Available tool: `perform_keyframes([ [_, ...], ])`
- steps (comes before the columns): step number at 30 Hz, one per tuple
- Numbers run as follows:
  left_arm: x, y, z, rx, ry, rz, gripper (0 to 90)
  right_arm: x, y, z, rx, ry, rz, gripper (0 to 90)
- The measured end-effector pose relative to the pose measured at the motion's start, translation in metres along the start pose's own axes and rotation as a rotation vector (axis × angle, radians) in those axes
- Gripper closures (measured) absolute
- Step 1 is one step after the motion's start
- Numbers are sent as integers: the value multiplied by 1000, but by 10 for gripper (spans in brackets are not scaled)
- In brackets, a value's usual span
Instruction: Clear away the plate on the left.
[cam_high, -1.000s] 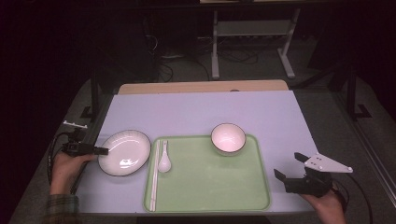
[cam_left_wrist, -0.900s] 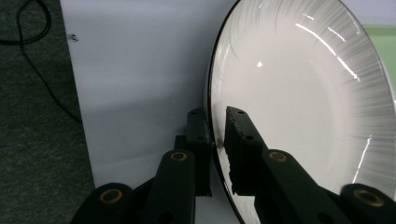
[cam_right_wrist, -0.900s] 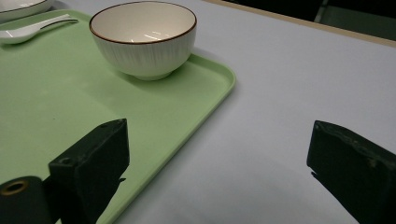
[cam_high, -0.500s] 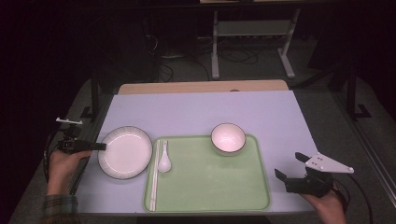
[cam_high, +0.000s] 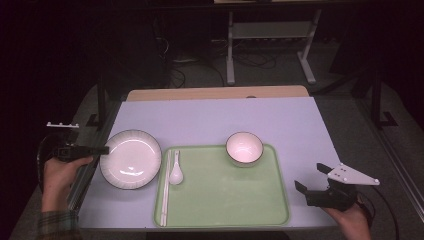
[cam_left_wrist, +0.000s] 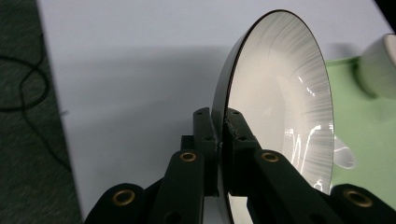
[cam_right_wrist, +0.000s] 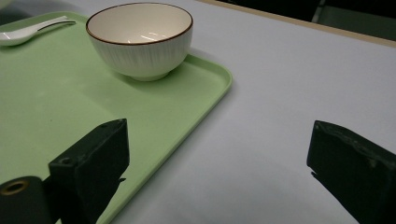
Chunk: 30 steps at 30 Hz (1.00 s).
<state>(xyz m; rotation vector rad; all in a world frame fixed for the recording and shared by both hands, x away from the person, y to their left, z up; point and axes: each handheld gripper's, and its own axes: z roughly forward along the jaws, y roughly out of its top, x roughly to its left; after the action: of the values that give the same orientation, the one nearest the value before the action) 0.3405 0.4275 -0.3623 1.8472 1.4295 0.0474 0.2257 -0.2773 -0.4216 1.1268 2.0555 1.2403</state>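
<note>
Your left gripper (cam_high: 102, 149) has its fingers (cam_left_wrist: 211, 135) clamped on the near rim of the white plate (cam_high: 131, 159), one finger on each face of the rim; the plate extends forward from the fingertips, with its far side just beside the green tray (cam_high: 235, 200). Your right gripper (cam_high: 312, 179) holds nothing, its fingers (cam_right_wrist: 95, 154) spread wide. The tray corner lies between them, and the bowl (cam_right_wrist: 140, 39) stands on the tray ahead of the left-hand finger in the right gripper view, well apart from it.

Plate (cam_left_wrist: 280, 107) bottom cut off
</note>
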Motion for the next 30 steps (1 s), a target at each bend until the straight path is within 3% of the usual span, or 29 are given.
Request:
perform_keyframes([
  [13,-62,16,31,26,-134,163,855,1,1,3,3,10,-12,48],
  [26,-129,25,86,154,-277,315,854,0,1,2,3,5,-6,48],
  [30,-148,26,101,198,-299,366,853,-1,0,1,2,2,-6,48],
])
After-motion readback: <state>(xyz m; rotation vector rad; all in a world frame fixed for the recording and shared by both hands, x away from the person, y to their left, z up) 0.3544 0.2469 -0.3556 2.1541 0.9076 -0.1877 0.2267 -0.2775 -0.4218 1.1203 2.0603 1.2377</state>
